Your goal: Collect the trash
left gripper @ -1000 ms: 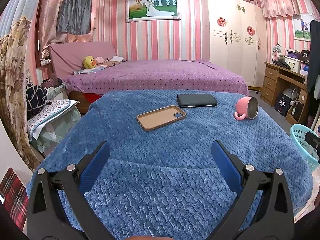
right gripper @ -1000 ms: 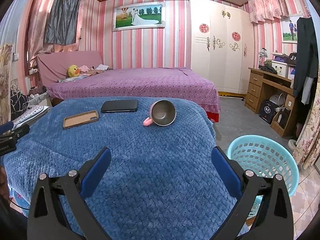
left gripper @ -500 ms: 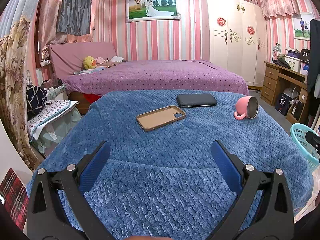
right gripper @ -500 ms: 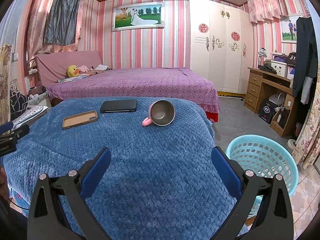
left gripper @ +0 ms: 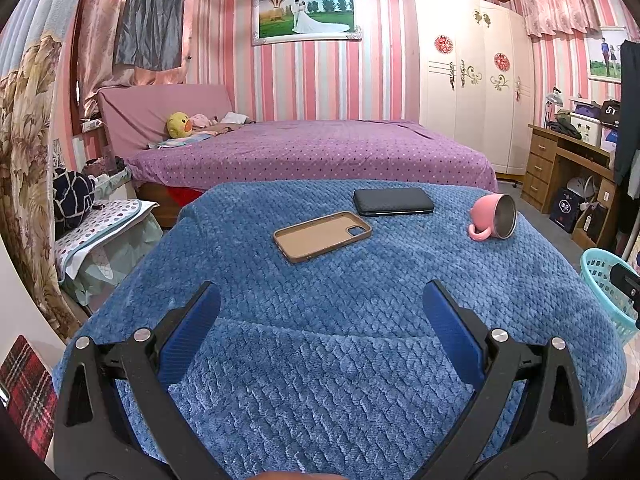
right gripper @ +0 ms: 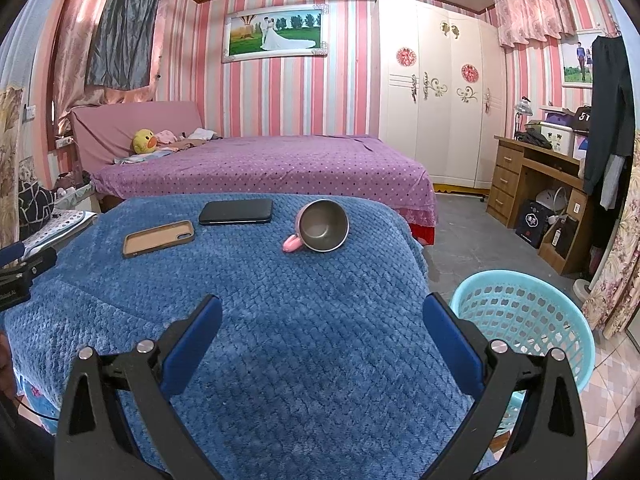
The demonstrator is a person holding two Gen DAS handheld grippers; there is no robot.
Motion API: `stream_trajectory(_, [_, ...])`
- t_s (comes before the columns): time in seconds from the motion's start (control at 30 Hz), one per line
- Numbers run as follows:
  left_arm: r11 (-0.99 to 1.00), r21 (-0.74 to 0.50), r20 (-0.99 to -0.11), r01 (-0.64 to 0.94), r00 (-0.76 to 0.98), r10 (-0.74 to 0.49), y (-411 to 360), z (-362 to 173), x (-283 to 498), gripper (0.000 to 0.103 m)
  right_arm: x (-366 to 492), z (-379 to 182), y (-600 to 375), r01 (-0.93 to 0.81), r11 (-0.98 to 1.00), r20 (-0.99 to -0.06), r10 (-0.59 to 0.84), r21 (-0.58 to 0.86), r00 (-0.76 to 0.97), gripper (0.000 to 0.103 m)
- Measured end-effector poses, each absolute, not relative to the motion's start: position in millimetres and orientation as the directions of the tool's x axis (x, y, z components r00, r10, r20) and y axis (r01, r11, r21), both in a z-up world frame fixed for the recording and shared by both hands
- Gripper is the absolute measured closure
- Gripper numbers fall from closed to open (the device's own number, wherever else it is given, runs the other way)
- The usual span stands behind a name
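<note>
A pink mug (left gripper: 493, 221) lies on its side on the blue blanket (left gripper: 340, 320); it also shows in the right wrist view (right gripper: 320, 226), its steel inside facing me. A tan phone case (left gripper: 322, 235) (right gripper: 159, 238) and a black phone (left gripper: 394, 201) (right gripper: 236, 211) lie beyond. A light blue basket (right gripper: 532, 320) stands on the floor to the right, also at the left wrist view's edge (left gripper: 604, 280). My left gripper (left gripper: 320, 304) and right gripper (right gripper: 322, 312) are both open and empty, above the blanket's near part.
A purple bed (left gripper: 312, 152) lies behind the blanket-covered surface. A wooden desk (right gripper: 540, 184) and white wardrobe (right gripper: 436, 100) stand at the right. A cluttered side stand (left gripper: 100, 232) is at the left. The left gripper's tip shows in the right wrist view (right gripper: 24, 264).
The right wrist view has shifted slightly; the mug and phones sit a little lower and left. Both grippers stay open. The left view is unchanged.
</note>
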State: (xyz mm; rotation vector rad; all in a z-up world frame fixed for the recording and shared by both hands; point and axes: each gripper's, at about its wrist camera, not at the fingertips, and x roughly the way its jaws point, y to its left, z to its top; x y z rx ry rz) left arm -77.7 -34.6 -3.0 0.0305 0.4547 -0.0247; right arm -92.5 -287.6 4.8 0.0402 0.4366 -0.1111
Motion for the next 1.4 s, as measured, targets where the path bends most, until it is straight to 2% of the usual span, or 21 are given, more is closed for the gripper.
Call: stream_trajectory(1.4, [0.999,0.020,-0.430,0.026,0.903,-0.014,-33.9,-4.3,-76.6,0.005,-92.6,2.7,-287.7,0.124,0.992,-0.426,-0.104,0.021,0.899,0.005])
